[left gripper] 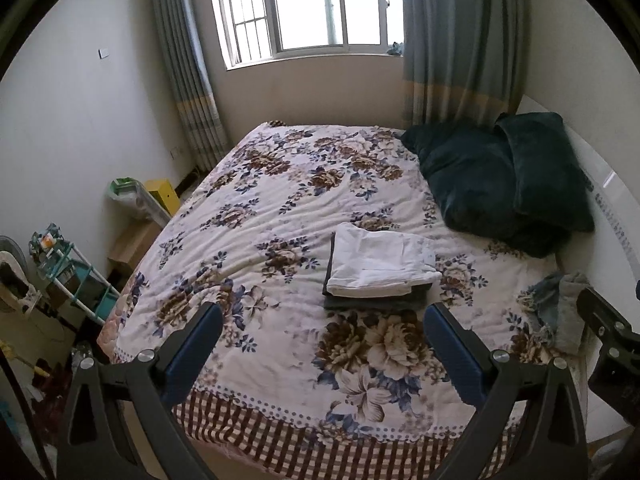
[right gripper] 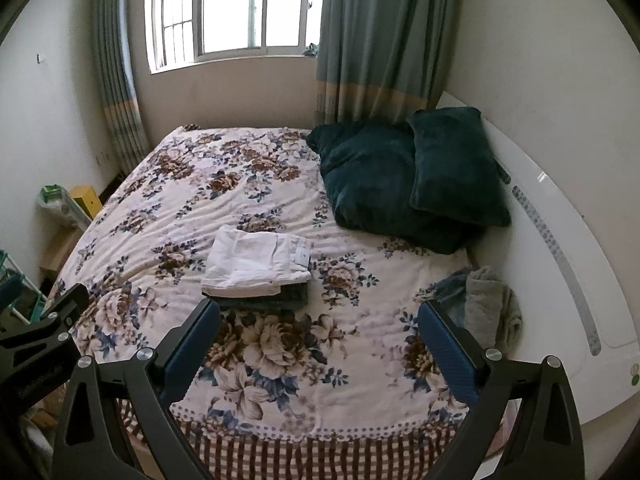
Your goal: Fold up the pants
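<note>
Both grippers hang above the near end of a bed covered by a floral quilt (left gripper: 280, 208). The left gripper (left gripper: 323, 314) has its jaws spread wide with nothing between them, and the right gripper (right gripper: 319, 310) is likewise wide and empty. Folded white pants (left gripper: 378, 266) lie on top of a folded dark garment (left gripper: 372, 302) in the middle of the quilt, beyond both sets of blue pads (right gripper: 196, 344). A crumpled heap of clothes (right gripper: 484, 304) (bluish and grey-green, what they are cannot be told) sits at the quilt's right edge beside the white headboard (right gripper: 560, 248). Two dark teal pillows (right gripper: 404, 180) rest near the curtained window.
</note>
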Demonstrator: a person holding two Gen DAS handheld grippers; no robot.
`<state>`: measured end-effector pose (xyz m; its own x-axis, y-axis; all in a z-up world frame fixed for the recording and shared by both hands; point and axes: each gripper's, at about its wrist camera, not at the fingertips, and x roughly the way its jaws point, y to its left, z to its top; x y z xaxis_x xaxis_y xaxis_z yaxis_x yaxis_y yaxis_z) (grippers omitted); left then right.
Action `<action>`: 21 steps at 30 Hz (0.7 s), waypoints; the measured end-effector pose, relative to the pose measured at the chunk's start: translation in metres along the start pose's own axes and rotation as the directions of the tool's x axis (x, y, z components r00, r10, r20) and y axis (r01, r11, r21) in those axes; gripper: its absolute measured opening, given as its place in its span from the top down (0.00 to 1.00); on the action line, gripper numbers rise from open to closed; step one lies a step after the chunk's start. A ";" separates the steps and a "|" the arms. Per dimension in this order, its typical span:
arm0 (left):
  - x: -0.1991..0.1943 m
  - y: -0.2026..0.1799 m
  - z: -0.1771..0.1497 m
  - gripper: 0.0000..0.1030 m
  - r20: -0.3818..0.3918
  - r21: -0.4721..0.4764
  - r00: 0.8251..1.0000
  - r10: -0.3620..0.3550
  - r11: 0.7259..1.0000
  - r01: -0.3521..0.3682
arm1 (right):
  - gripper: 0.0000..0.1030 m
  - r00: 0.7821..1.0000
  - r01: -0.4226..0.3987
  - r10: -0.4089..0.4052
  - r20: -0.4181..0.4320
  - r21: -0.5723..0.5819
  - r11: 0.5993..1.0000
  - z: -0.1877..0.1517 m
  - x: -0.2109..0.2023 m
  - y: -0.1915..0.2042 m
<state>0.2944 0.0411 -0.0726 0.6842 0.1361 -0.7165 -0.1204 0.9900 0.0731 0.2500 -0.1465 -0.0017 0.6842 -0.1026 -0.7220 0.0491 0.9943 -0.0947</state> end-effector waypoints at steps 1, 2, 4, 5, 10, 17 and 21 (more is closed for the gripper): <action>0.000 0.000 0.000 0.00 0.001 -0.001 1.000 -0.003 1.000 0.003 | 0.02 1.000 -0.001 0.001 -0.004 0.000 1.000 0.000 0.003 0.001; 0.002 -0.001 0.000 0.00 0.000 0.001 1.000 -0.006 1.000 0.006 | 0.02 1.000 -0.002 0.002 -0.008 0.001 1.000 0.000 0.008 0.000; 0.004 -0.002 0.001 0.00 -0.004 0.002 1.000 -0.007 1.000 0.007 | 0.02 1.000 -0.006 0.006 -0.012 0.004 1.000 -0.001 0.011 0.001; 0.005 -0.002 0.001 0.00 -0.005 0.002 1.000 -0.008 1.000 0.008 | 0.02 1.000 -0.008 0.008 -0.015 0.006 1.000 -0.001 0.013 0.002; 0.007 -0.003 0.001 0.00 -0.003 -0.001 1.000 -0.010 1.000 0.010 | 0.02 1.000 -0.021 0.021 -0.017 0.013 1.000 -0.003 0.015 0.001; 0.008 -0.005 0.002 0.00 0.001 -0.001 1.000 -0.016 1.000 0.016 | 0.02 0.999 -0.028 0.029 -0.018 0.019 0.999 -0.006 0.017 0.000; 0.005 -0.005 0.003 0.00 0.001 -0.008 1.000 -0.020 1.000 0.020 | 0.02 0.999 -0.027 0.028 -0.017 0.024 0.999 -0.006 0.016 0.002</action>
<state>0.3010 0.0365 -0.0748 0.6872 0.1163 -0.7171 -0.1123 0.9922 0.0532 0.2566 -0.1469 -0.0180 0.6726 -0.0755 -0.7362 0.0482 0.9971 -0.0582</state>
